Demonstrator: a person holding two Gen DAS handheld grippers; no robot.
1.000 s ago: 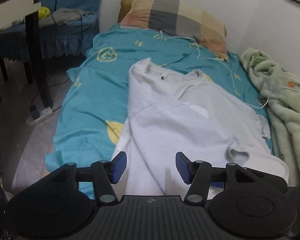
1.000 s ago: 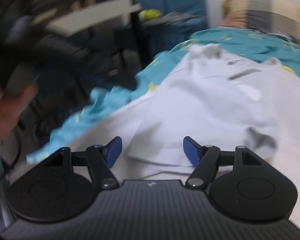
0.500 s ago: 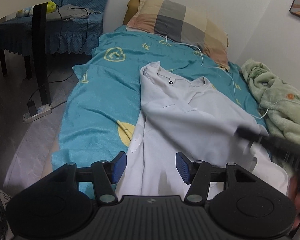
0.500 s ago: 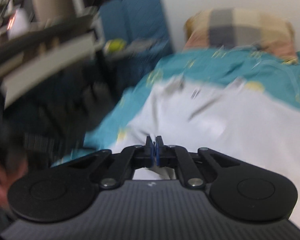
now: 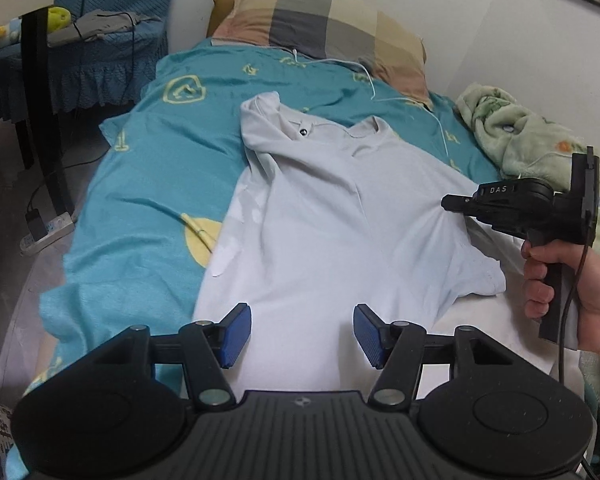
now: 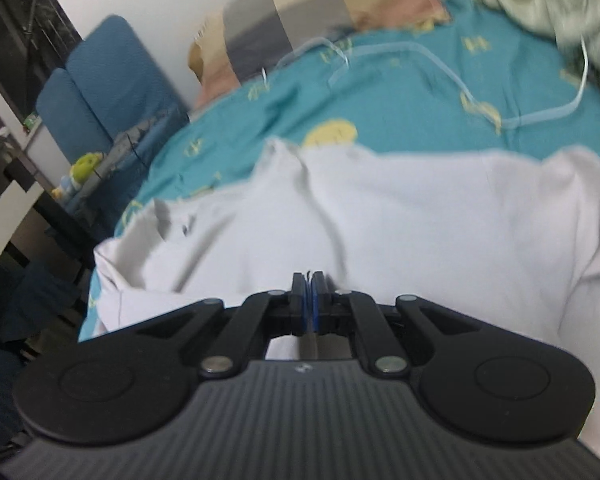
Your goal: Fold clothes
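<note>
A white T-shirt [image 5: 340, 216] lies spread on the teal bed sheet [image 5: 140, 184], collar toward the pillow, its left side folded over. My left gripper [image 5: 302, 336] is open and empty, hovering over the shirt's hem. My right gripper [image 6: 310, 300] has its jaws together, low over the shirt [image 6: 380, 216]; whether cloth is pinched between them does not show. It also shows in the left wrist view [image 5: 450, 203], hand-held at the shirt's right side, over the right sleeve.
A checked pillow [image 5: 324, 20] lies at the bed head with a white cable [image 5: 380, 80] across the sheet. A green blanket [image 5: 520, 136] is bunched along the right wall. A blue chair [image 5: 80, 48], a dark table leg [image 5: 44, 112] and a power strip [image 5: 44, 232] stand left of the bed.
My right gripper closed and swung from the shirt's left side to its right side. The shirt's right part has been drawn over and lies flatter. My left gripper stayed open above the hem.
</note>
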